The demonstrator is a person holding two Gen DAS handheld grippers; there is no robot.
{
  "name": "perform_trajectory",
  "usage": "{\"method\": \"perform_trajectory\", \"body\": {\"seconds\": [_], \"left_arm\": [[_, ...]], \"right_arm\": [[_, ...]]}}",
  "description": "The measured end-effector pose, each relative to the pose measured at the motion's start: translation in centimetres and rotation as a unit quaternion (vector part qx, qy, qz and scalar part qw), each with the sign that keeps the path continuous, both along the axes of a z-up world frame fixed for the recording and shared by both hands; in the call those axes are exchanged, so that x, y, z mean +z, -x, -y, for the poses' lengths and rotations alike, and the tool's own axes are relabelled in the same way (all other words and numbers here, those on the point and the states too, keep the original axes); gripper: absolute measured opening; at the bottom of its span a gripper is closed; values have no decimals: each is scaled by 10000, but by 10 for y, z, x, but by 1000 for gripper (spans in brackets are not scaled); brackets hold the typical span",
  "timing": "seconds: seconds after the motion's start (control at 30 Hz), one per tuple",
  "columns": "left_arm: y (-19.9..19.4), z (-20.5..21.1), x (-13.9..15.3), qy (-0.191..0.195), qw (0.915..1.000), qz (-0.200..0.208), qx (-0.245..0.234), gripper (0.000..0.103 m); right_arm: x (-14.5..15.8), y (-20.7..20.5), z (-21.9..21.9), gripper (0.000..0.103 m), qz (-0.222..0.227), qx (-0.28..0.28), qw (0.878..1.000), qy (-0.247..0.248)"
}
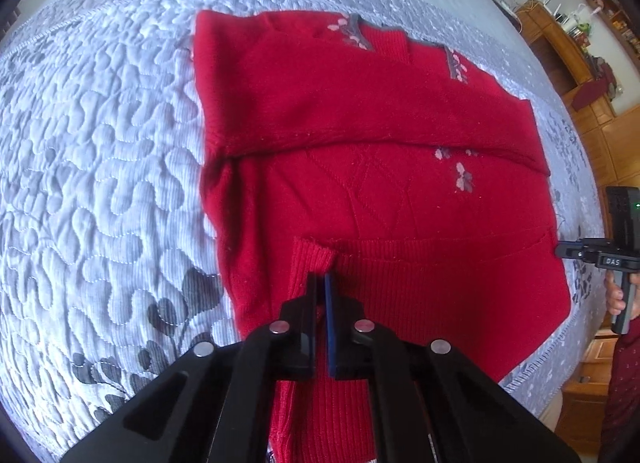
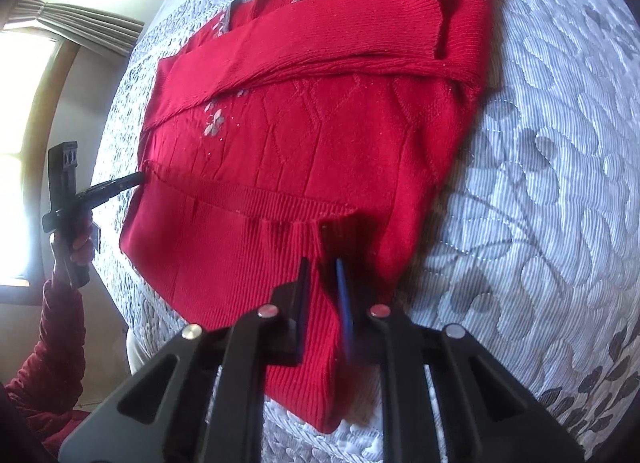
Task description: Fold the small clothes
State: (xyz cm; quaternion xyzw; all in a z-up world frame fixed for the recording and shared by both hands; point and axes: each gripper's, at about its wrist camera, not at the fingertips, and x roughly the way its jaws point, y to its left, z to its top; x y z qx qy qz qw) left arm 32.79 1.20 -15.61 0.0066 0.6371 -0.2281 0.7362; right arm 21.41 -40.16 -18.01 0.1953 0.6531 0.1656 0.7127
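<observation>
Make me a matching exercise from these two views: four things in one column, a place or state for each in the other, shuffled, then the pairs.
Things:
1. sleeve
2. left tool
3. bedspread
4. curtain

Places or states:
A. grey and quilted, lying under the red sweater
B. gathered beside a bright window
C. folded across the sweater's front
D. shut on the ribbed hem

Pairs: 1-C; 2-D; 3-A; 4-B
</observation>
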Motion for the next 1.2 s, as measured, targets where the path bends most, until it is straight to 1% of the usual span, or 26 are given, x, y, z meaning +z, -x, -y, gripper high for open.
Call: {"method": "perform_trajectory", "body": {"seconds": [0.07, 0.13, 0.2, 0.23, 0.27, 0.3, 0.33, 0.37, 0.43, 0.53, 0.67, 0.77, 0.87, 0.97, 1.03, 1.07, 1.13, 1.2], "left_arm": [[0, 1, -3, -75, 10000, -25, -35, 5], [-1, 3, -6, -136, 9999, -29, -28, 8], [-2, 5, -7, -156, 9999, -29, -35, 16], [-2, 5, -7, -158, 9999, -21, -20, 20], [-3, 5, -7, -157, 9999, -28, -12, 20], [-3, 5, -8, -160, 9999, -62, -7, 19], [-4, 6, -9, -191, 9998, -62, 9, 8], [-3, 7, -8, -219, 9997, -44, 22, 4], [-3, 7, -7, -190, 9998, -35, 74, 3], [-2, 0, 2, -65, 9997, -29, 227, 3], [1, -9, 32, 181, 9987, 313, 366, 2], [-5, -15, 49, 305, 9972, 467, 496, 2], [-9, -18, 55, 289, 9968, 552, 501, 2], [-11, -21, 54, 321, 9961, 533, 618, 2], [-15, -21, 54, 405, 9954, 513, 698, 2], [-19, -21, 57, 409, 9949, 566, 731, 2], [-30, -18, 67, 451, 9934, 708, 785, 2], [-48, -13, 81, 491, 9914, 867, 852, 2]], "right_arm": [[-3, -2, 0, 16, -40, -62, 9999, 156], [-5, -4, 0, 19, -61, -112, 9998, 123], [-4, -5, 3, 25, -31, -152, 9996, 217], [-4, -5, 3, 25, -11, -153, 9995, 272], [-5, -5, 4, 25, -16, -161, 9995, 267], [-7, -6, 4, 22, -64, -180, 9996, 187], [-9, -6, 3, 9, -100, -177, 9997, 140], [-11, -5, 2, 4, -124, -159, 9997, 135], [-10, -4, 0, 4, -92, -178, 9996, 181], [-1, 2, 5, 3, 62, -332, 9994, 40], [26, 8, 14, 3, 397, -418, 9983, -107], [47, 8, 20, 3, 636, -481, 9966, -192], [58, 6, 20, 3, 754, -456, 9961, -78], [58, 2, 17, 3, 748, -404, 9963, 121], [60, -3, 20, 3, 759, -450, 9960, 100], [63, -5, 23, 3, 803, -476, 9956, 93], [75, -17, 32, 3, 971, -556, 9937, 38], [91, -34, 41, 3, 1142, -638, 9913, 122]]}}
